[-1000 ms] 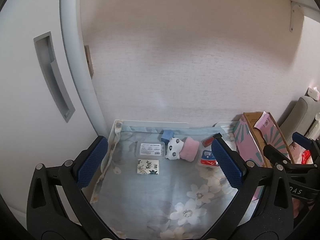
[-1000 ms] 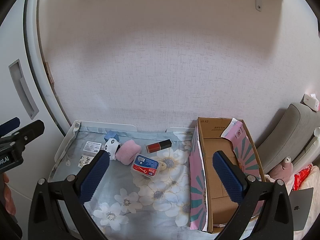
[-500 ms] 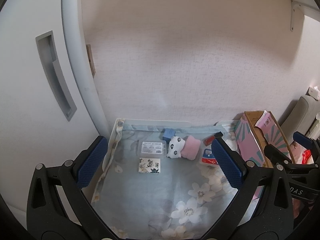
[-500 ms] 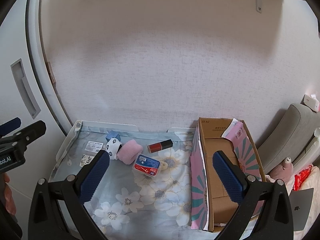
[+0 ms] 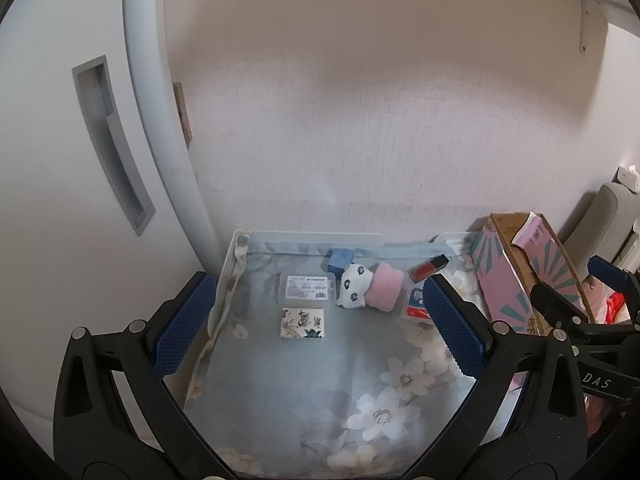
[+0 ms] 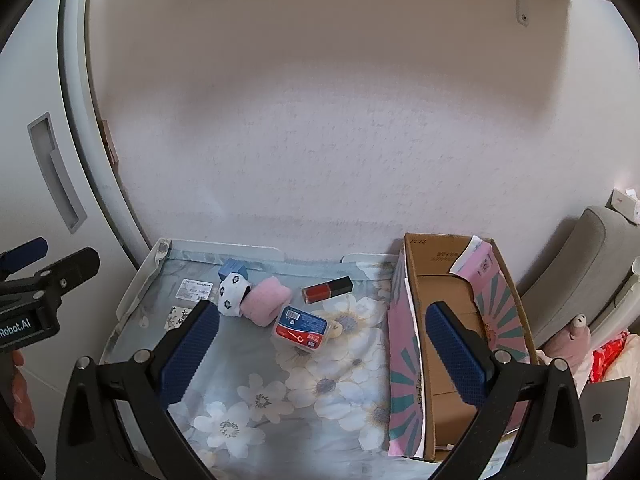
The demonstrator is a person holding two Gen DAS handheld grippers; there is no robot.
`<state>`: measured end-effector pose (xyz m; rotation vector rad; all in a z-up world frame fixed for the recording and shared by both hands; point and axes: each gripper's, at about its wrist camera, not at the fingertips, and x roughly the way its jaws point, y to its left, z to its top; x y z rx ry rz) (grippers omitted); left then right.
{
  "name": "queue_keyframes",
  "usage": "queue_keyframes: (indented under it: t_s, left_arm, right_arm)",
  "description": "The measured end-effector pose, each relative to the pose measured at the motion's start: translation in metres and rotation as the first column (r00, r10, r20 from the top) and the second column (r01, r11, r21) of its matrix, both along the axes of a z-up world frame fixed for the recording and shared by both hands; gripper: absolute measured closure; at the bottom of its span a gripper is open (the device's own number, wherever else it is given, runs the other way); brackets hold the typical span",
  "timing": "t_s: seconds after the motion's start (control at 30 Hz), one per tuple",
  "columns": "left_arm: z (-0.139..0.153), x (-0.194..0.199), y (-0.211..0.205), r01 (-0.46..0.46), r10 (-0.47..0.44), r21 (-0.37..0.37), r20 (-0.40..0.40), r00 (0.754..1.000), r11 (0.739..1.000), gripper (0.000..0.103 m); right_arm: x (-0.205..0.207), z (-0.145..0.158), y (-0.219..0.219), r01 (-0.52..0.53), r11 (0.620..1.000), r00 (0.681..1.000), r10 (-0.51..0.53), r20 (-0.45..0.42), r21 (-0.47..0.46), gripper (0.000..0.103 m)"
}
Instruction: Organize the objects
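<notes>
Lying well ahead of empty right gripper [image 6: 322,350]: floss box [image 6: 303,327].

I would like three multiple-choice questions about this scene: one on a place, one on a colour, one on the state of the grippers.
1. Where does the cardboard box stand?
A. right of the floral cloth
B. left of it
C. on the pink roll

2. Which colour is that roll?
A. green
B. pink
C. black

3. How are the left gripper and the right gripper?
A. both open, empty
B. both shut
C. one holds the lipstick

Answers: 1 A, the box stands at the cloth's right edge; 2 B, it is plainly pink; 3 A, the jaws stand wide apart with nothing between them.
</notes>
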<state>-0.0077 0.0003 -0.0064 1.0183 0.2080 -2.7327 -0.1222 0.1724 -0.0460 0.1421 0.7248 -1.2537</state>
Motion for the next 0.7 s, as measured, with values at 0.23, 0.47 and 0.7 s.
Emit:
queue_keyframes:
  t_s: [0.23,0.47,0.7]
  left_arm:
    - [-0.013,0.0,-0.013,-0.024,0.023,0.011,0.037,0.999,1.0,0.0]
    - [-0.043,-0.008,-0.023,-0.026,0.022,0.035,0.115,0.993,0.999,0.0]
    - [-0.1,-0.032,-0.029,-0.019,0.004,0.063,0.223,0.975,0.998,0.0]
  right_arm:
    - [-0.001,-0.016,-0.008,0.005,0.999,1.0,-0.004,-0.015,0.051,0.0]
    - [0.004,-0.05,-0.026,-0.006,0.991,0.999,0.012,-0.046,0.131,0.0]
    - [0.007,-0.095,-0.057,0.03,0.987,0.998,-0.02,-0.064,0.161,0.0]
